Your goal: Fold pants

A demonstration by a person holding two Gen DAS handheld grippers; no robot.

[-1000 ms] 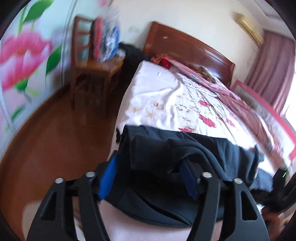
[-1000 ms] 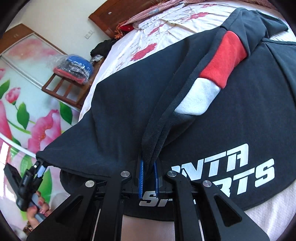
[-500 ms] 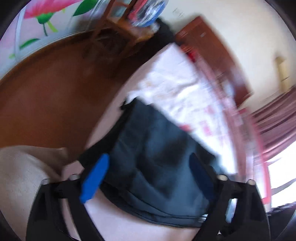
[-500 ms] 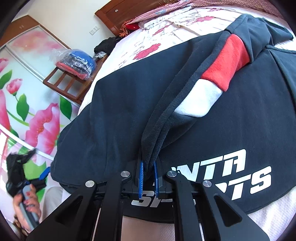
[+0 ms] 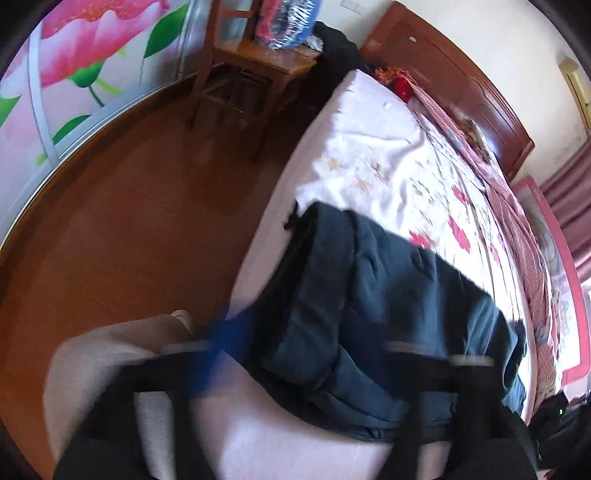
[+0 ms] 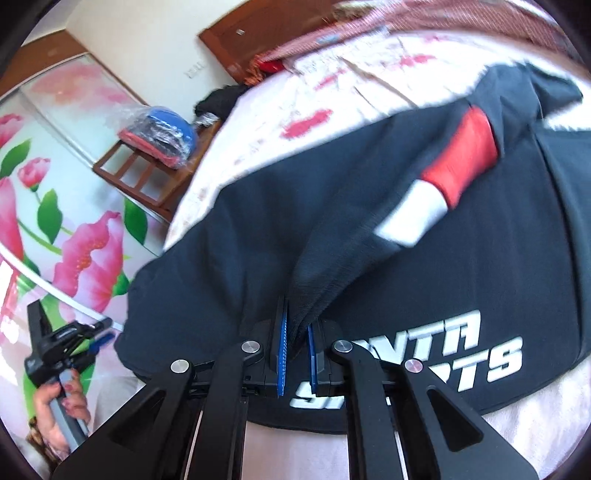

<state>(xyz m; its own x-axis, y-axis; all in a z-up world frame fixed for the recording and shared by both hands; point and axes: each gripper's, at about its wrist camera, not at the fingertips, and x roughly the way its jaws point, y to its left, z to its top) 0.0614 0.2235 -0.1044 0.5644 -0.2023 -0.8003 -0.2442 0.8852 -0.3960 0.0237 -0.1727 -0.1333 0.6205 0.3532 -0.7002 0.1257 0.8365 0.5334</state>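
The right gripper (image 6: 297,354) pinched a fold of the dark pants (image 6: 369,236); the left gripper (image 5: 317,354) had just opened wide, nothing gripped.

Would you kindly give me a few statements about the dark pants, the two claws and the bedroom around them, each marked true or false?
1. The right claw is clamped on a bunched fold of the dark navy pants. True.
2. The left claw pinches the pants. False: its jaws have just been opening and stand wide, pads off the cloth.
3. The pants bear white lettering. True.
4. The pants lie on the brown wooden floor. False: they lie on the floral bed sheet.
5. The wooden chair is bare. False: a plastic-wrapped bundle sits on it.
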